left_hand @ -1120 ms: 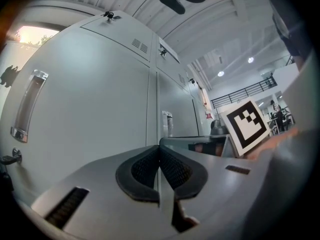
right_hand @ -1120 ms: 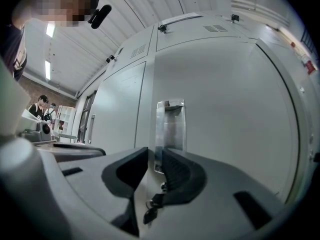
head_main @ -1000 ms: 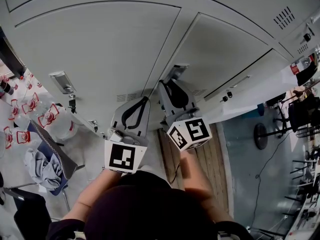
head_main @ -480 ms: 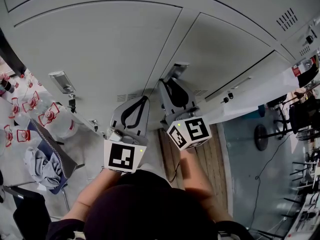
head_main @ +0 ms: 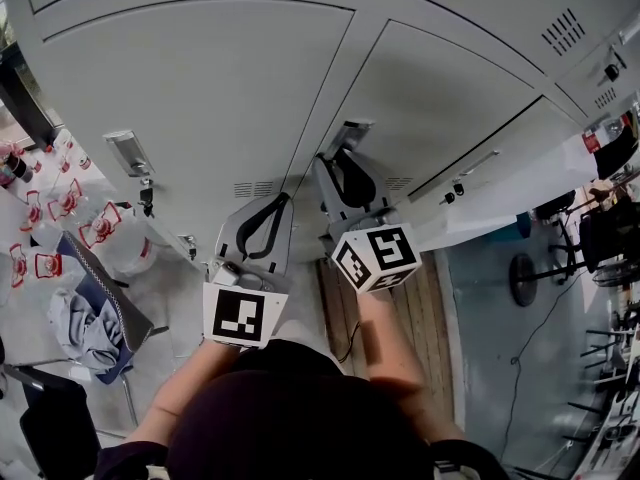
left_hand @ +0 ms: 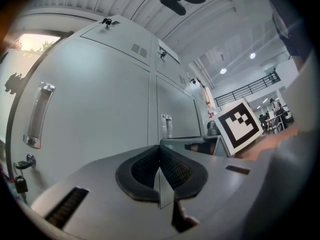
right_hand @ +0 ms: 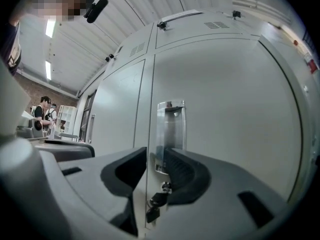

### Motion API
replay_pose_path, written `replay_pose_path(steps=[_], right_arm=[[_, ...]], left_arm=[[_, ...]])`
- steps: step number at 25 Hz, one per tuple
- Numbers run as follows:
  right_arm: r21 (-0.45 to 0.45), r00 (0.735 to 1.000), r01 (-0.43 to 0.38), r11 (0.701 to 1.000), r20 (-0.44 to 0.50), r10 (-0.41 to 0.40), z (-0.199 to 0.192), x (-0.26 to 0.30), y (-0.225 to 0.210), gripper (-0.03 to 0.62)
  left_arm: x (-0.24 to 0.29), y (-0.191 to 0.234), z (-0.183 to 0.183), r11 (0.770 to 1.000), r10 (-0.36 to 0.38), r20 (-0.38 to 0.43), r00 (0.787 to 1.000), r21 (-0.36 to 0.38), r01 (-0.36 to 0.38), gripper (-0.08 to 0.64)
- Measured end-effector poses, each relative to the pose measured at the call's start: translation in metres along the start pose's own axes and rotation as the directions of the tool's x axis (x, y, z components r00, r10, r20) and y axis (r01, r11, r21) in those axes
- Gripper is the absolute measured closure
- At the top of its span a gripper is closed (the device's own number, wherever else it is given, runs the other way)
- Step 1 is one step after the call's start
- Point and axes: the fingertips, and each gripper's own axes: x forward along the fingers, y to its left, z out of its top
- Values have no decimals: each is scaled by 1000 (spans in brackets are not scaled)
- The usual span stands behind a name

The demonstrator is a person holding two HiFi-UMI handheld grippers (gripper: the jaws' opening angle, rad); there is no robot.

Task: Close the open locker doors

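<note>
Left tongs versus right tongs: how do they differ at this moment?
The left tongs are shut, pads together, with nothing between them. The right tongs stand apart, having just been opening, with the locker handle in their gap. Both point at closed grey locker doors.

Grey left hand-held gripper (head_main: 288, 198), right hand-held gripper (head_main: 326, 158); black-white marker cubes (head_main: 240, 315).

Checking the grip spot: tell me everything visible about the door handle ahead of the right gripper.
The handle is an upright, shiny metal-looking bar on a grey locker door, beside its left seam, above a key lock. Its lower end shows between the right gripper's jaws, which have just been opening; neither pad visibly presses it.
</note>
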Motion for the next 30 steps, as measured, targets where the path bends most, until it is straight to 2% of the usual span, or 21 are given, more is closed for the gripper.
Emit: replay_pose_path(steps=[8, 10, 11, 14, 22, 27, 30], right_arm=[[-2, 998, -1, 1000, 64, 1, 16, -35, 2, 489], [-8, 997, -10, 1000, 83, 11, 22, -49, 3, 536], [-11, 995, -14, 1000, 94, 15, 26, -58, 4, 581], [-31, 992, -18, 999, 121, 22, 35, -93, 4, 591], [-38, 991, 34, 999, 128, -29, 53, -219, -29, 592], [-68, 991, 69, 995, 121, -61, 37, -289, -44, 592], [-60, 994, 71, 996, 84, -65, 20, -321, -51, 591]], left_arm=[[-20, -20, 16, 997, 52, 25, 998, 49, -53, 560], [-26, -30, 23, 996, 71, 33, 997, 49, -73, 560], [-29, -35, 27, 995, 85, 38, 996, 43, -87, 560], [-37, -54, 36, 991, 130, 44, 991, 38, -131, 560], [-65, -141, 46, 974, 219, 30, 975, 55, -220, 560], [-89, -196, 30, 967, 247, -1, 969, 66, -247, 560], [-97, -221, 22, 967, 247, -25, 969, 75, -245, 560]])
